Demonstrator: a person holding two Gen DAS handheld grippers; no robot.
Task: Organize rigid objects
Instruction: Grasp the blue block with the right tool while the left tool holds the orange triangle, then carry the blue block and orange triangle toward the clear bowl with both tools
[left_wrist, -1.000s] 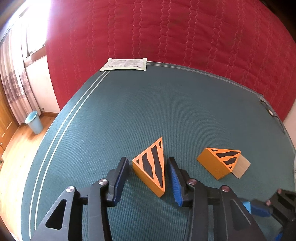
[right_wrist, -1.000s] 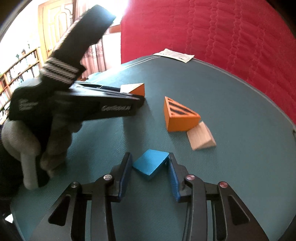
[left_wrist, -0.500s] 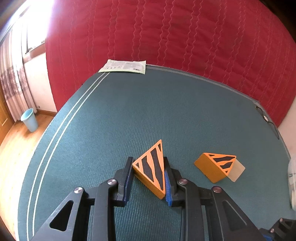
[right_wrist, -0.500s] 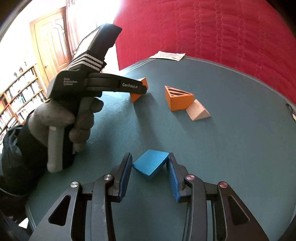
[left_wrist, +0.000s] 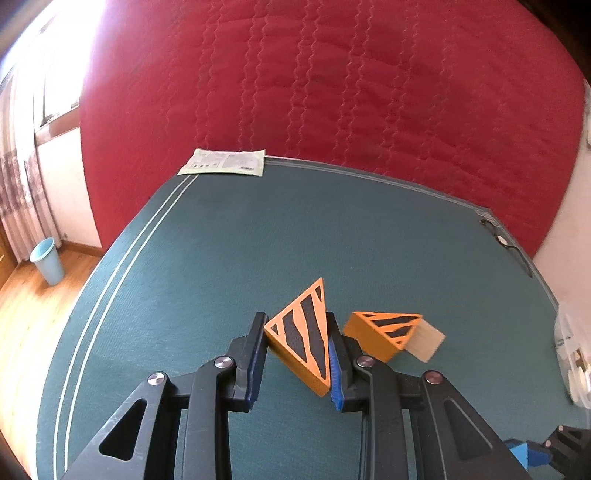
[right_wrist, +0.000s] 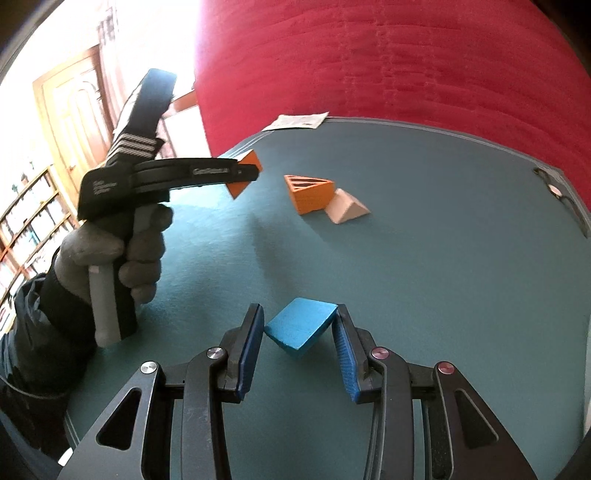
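Since the earlier frame, left gripper (left_wrist: 295, 354) has closed on the striped wedge (left_wrist: 301, 345) and raised it off the green mat (left_wrist: 221, 240). Right gripper (right_wrist: 300, 332) clamps the blue block (right_wrist: 300, 326). Second striped wedge (left_wrist: 384, 332) lies on the mat touching a plain wedge (left_wrist: 426, 341).

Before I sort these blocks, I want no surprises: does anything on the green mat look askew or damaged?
Nothing looks damaged. The plain pale wooden wedge lies against the second orange black-striped wedge on the green mat, touching rather than neatly aligned.
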